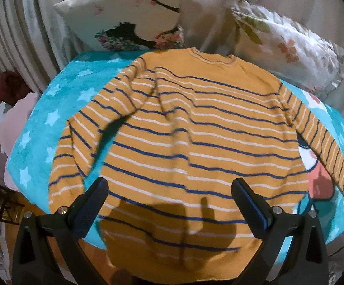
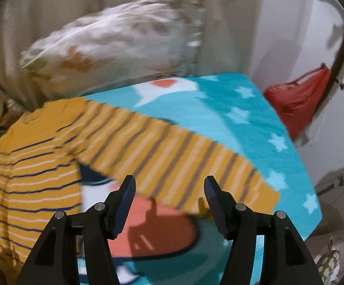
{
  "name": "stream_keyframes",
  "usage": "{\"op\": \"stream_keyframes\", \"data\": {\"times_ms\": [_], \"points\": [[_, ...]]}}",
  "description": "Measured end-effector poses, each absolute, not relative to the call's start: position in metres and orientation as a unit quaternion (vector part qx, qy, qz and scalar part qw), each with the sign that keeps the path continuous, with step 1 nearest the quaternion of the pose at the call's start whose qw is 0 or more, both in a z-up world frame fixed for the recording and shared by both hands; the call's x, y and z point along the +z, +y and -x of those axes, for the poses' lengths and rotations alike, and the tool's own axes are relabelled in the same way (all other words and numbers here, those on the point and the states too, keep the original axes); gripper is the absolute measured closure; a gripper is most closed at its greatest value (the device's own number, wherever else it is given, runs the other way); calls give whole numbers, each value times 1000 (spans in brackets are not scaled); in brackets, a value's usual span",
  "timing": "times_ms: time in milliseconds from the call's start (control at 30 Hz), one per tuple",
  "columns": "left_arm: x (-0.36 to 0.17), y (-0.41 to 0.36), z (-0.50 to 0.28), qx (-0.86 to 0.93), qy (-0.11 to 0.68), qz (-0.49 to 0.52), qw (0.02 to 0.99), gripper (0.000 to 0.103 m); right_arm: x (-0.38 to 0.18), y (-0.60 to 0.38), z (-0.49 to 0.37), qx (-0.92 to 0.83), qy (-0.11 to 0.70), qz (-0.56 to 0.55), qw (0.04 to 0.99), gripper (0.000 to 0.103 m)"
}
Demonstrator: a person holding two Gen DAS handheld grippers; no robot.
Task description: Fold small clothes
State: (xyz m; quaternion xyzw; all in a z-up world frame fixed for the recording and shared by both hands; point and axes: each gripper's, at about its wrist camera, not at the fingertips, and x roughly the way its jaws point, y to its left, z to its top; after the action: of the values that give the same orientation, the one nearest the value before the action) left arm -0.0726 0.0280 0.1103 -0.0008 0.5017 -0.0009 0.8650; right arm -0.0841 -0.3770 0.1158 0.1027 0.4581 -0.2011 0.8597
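An orange sweater (image 1: pixel 195 130) with navy and white stripes lies flat on a turquoise star blanket (image 1: pixel 43 128), neck at the far side, both sleeves spread outward. My left gripper (image 1: pixel 169 185) is open and empty, hovering above the sweater's lower hem. In the right wrist view the sweater's body (image 2: pixel 29 178) is at the left and its right sleeve (image 2: pixel 172 149) runs diagonally across the blanket (image 2: pixel 255 123). My right gripper (image 2: pixel 169 182) is open and empty, above the sleeve near its cuff.
Two pillows lean at the back: one with a dark print (image 1: pixel 129 16), one floral (image 1: pixel 288 45), also seen blurred in the right wrist view (image 2: pixel 124 38). A red bag (image 2: pixel 297 102) hangs off the bed's right side. The blanket's front edge drops to the floor.
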Motion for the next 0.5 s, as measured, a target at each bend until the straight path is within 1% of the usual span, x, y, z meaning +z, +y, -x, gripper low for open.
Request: {"op": "stream_keyframes", "data": {"times_ms": [267, 500], "points": [[107, 98, 53, 4, 509, 16, 861, 0, 108, -250, 43, -127, 483, -61, 864, 34], [83, 168, 34, 29, 522, 27, 852, 0, 88, -159, 23, -76, 513, -40, 854, 33]]}}
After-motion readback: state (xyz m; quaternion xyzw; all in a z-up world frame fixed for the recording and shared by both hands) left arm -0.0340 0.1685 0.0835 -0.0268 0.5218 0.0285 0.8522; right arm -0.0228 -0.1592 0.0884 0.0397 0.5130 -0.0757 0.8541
